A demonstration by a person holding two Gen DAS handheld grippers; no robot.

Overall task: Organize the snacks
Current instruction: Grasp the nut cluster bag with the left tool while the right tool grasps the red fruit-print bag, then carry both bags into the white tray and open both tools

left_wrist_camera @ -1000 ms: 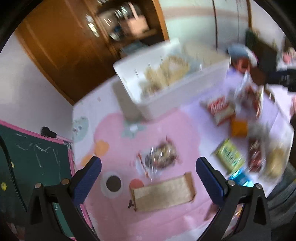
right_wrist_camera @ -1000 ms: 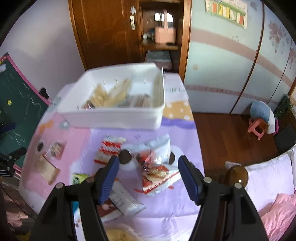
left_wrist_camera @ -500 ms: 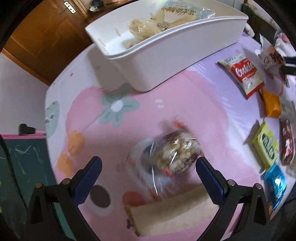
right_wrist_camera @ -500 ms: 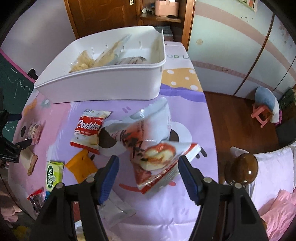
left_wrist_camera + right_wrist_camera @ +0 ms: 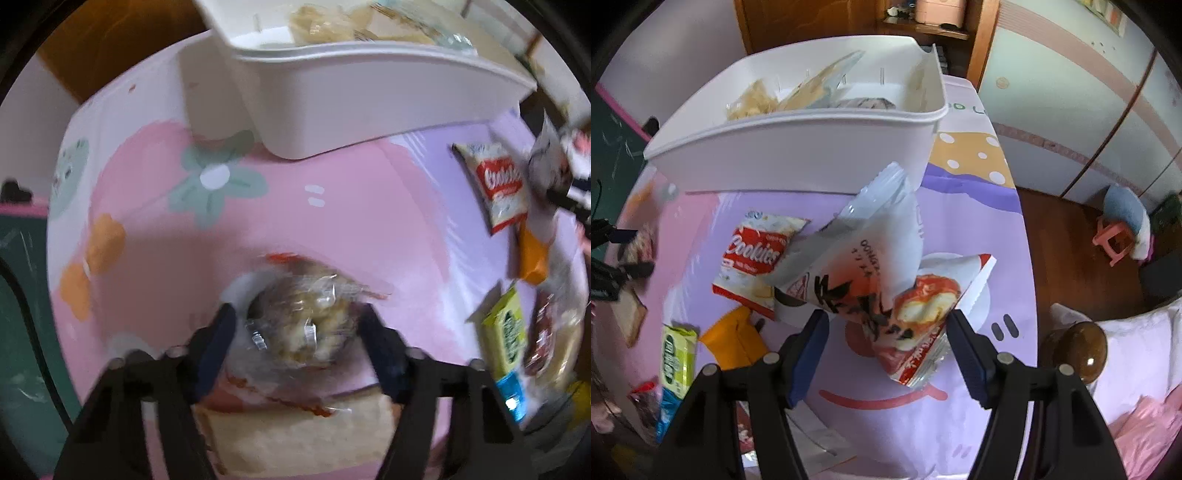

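Both closing claws straddle snacks: left claw (image 5: 297, 328) around clear-wrapped pastry (image 5: 303, 325), right claw (image 5: 886, 332) around white-red packet (image 5: 882, 291).

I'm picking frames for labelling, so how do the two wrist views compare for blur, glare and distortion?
Left wrist view: motion-smeared, worst on the clear-wrapped snack between the closing left gripper, with glare specks on its wrap. Right wrist view: sharper, the Cookies packet print readable, only the left edge smeared. Both: fisheye bends the white bin rim and darkens the corners.

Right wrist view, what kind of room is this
Probably a child's bedroom at home: pale wardrobe doors, a small pink stool on the wooden floor, and pink bedding beside the cartoon-print tablecloth.
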